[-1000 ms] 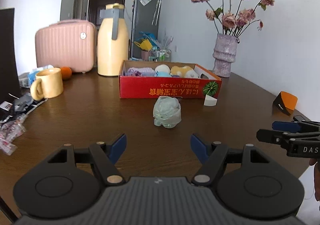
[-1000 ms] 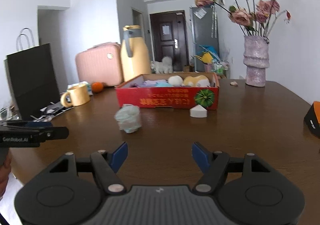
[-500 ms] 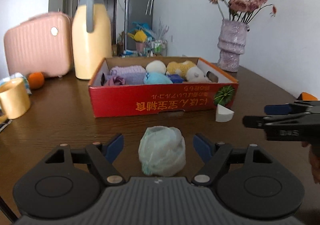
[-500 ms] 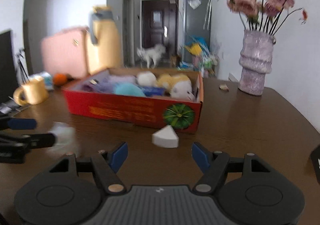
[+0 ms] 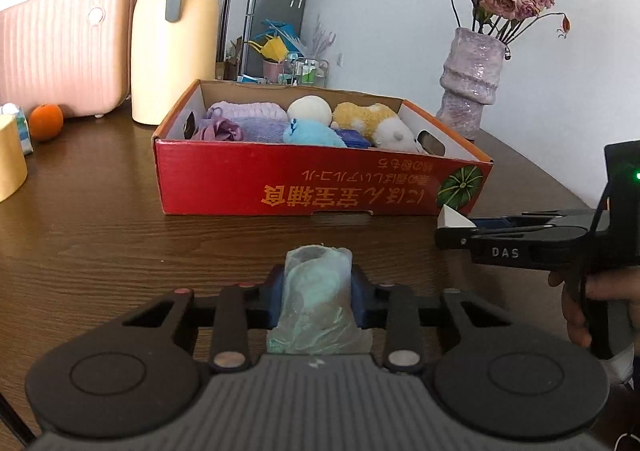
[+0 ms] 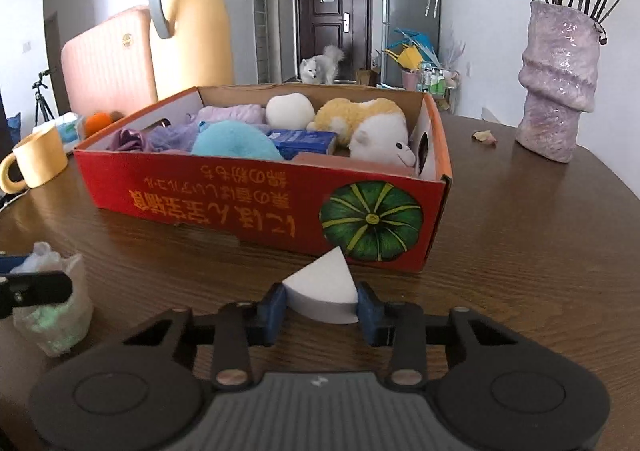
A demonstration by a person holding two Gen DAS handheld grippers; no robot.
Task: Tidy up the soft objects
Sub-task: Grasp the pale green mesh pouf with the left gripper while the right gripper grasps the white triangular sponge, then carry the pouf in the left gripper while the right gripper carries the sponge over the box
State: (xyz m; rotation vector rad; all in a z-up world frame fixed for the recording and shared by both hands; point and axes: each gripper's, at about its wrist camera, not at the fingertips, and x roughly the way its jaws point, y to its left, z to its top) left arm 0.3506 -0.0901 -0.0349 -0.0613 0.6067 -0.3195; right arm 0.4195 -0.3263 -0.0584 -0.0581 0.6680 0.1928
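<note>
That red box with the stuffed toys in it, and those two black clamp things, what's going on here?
A person is tidying soft things into the red box, using a handheld gripper in each hand. The left gripper is shut on a green bundle in a plastic bag. The right gripper is shut on a white foam wedge. Both items sit low over the wooden table, just in front of the box, which already holds plush toys.

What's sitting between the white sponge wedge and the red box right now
Nothing. In the right wrist view, the white sponge wedge, clamped in the right hand-held gripper, has only a bare strip of wooden table before the red box.
</note>
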